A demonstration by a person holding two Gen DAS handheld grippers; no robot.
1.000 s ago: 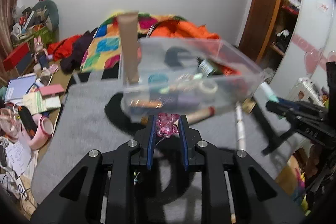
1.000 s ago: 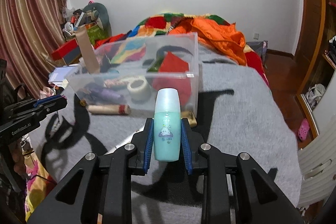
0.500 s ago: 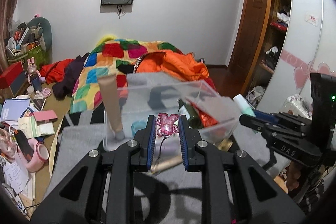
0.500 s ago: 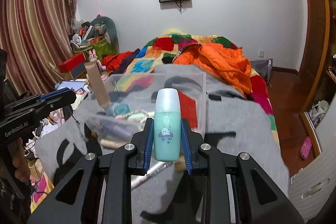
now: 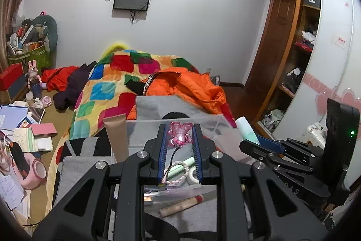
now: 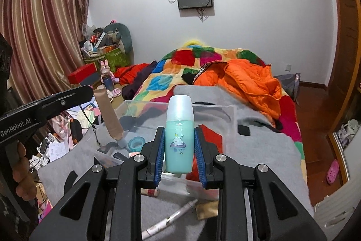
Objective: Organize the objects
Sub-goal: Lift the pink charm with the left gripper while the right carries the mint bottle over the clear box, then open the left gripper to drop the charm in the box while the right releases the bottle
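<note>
A small translucent pink bear-shaped charm [image 5: 179, 134] on a dark cord is pinched between the blue pads of the left gripper [image 5: 179, 136], above the clear plastic storage bin [image 5: 209, 122]. An upright turquoise plastic bottle with a frosted cap [image 6: 179, 134] is clamped by the right gripper [image 6: 179, 146] over the same bin, which rests on a grey blanket [image 6: 259, 146] (a beige tube [image 6: 108, 114] leans inside it). A wooden stick with a red tip [image 5: 180, 206] lies just outside.
</note>
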